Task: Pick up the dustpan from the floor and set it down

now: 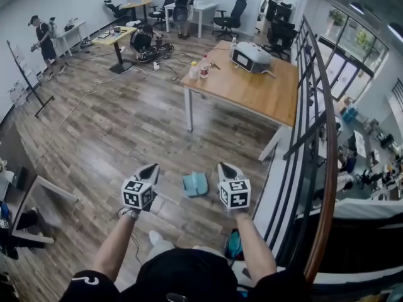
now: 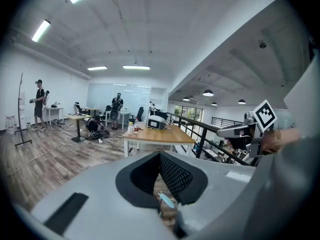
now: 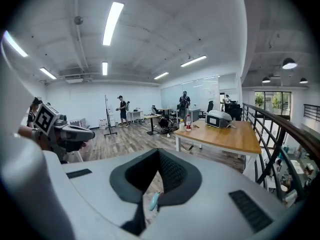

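Observation:
The light-blue dustpan (image 1: 195, 184) lies on the wooden floor in the head view, between and below my two grippers. The left gripper (image 1: 153, 167) is raised to its left and the right gripper (image 1: 225, 166) to its right, both well above the floor and apart from the dustpan. In the left gripper view the jaws (image 2: 160, 154) meet at the tips with nothing between them, and a sliver of the dustpan (image 2: 166, 200) shows through the gap far below. The right gripper (image 3: 159, 150) is likewise shut and empty, with the dustpan (image 3: 154, 200) seen below it.
A wooden table (image 1: 264, 96) stands ahead with a white device (image 1: 250, 58) and bottles (image 1: 203, 68) on it. A dark railing (image 1: 313, 131) runs along the right side. A low shelf (image 1: 47, 190) sits at the left. People and desks are far back, with cables on the floor.

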A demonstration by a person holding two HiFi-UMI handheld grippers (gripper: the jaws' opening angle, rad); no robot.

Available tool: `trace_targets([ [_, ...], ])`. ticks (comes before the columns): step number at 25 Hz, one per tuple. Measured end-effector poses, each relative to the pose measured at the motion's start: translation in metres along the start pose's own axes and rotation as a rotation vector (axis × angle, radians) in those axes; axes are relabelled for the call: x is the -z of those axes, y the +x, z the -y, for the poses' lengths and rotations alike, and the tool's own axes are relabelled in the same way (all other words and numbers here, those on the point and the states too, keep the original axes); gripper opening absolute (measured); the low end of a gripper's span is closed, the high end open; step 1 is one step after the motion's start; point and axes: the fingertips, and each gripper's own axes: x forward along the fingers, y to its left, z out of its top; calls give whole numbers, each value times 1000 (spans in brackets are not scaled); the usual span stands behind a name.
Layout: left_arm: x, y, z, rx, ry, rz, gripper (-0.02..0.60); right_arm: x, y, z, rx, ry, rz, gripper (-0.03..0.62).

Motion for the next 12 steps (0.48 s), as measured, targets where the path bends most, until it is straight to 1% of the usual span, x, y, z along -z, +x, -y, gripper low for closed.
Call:
trace_targets([
  [6,-1,-26,22,-7,0,18,-2,-3,-25,-7,-32,6,14,-5],
  [12,1,-42,31,-11,8,16,-2,-3,-37,-15,-51,12,22,-5],
])
